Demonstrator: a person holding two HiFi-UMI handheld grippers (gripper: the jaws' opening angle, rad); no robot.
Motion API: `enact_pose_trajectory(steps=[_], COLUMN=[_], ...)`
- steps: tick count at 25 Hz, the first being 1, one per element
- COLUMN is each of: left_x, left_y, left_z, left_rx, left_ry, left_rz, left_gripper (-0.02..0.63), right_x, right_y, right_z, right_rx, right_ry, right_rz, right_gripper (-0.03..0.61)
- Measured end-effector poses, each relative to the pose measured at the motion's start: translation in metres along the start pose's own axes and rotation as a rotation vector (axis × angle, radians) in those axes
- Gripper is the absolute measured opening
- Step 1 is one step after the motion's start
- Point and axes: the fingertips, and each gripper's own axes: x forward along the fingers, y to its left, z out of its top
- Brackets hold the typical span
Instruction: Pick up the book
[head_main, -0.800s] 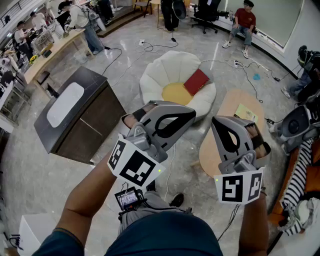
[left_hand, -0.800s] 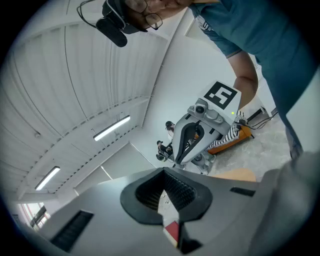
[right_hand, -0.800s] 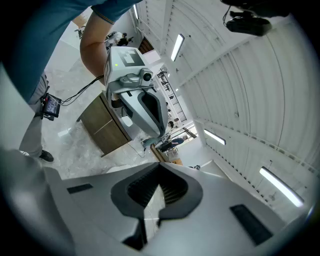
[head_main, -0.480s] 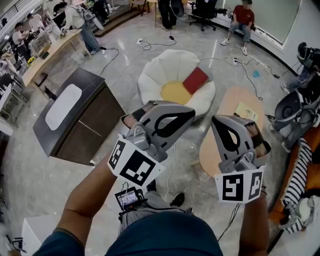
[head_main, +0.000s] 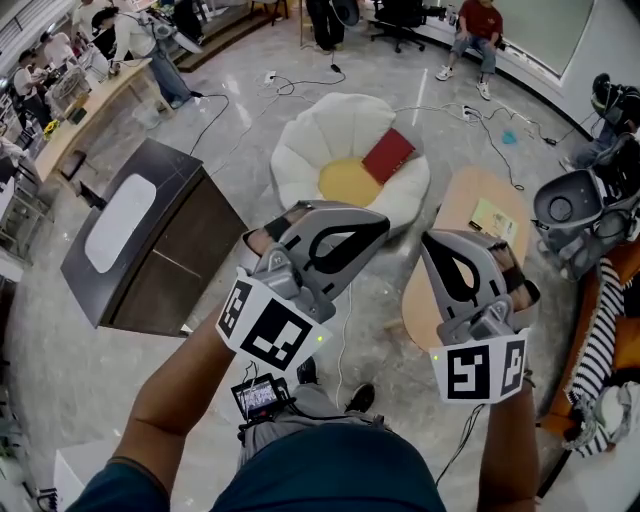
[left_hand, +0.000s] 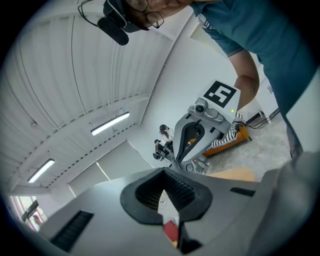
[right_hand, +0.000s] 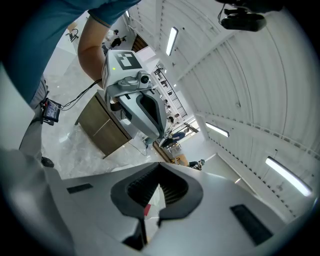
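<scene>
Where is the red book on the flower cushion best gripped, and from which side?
Probably its near long edge, from the person's side: the red book lies flat across puffy petals of the flower cushion, so a jaw could slip beneath.

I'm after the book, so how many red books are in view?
1: the red book lies on the white flower-shaped cushion, at the edge of its yellow centre. A pale booklet lies on the wooden table; more may be hidden.
</scene>
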Motion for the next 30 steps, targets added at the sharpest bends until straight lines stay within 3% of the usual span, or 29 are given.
enact_pose_trajectory(steps=[17, 30], left_x=[-0.017, -0.022], left_y=[0.071, 0.094], left_z=[-0.087, -0.123], left_rx=[-0.026, -0.041], left_ry=[-0.069, -0.101], left_rz=[-0.061, -0.078], left_gripper=[0.003, 0.003], right_x=[0.109, 0.154], right_y=[-0.001, -0.001], right_z=[0.033, 0.044], right_rx=[0.030, 0.040], right_ry=[0.077, 0.105], right_rz=[-0.024, -0.028], right_gripper=[0.012, 0.012])
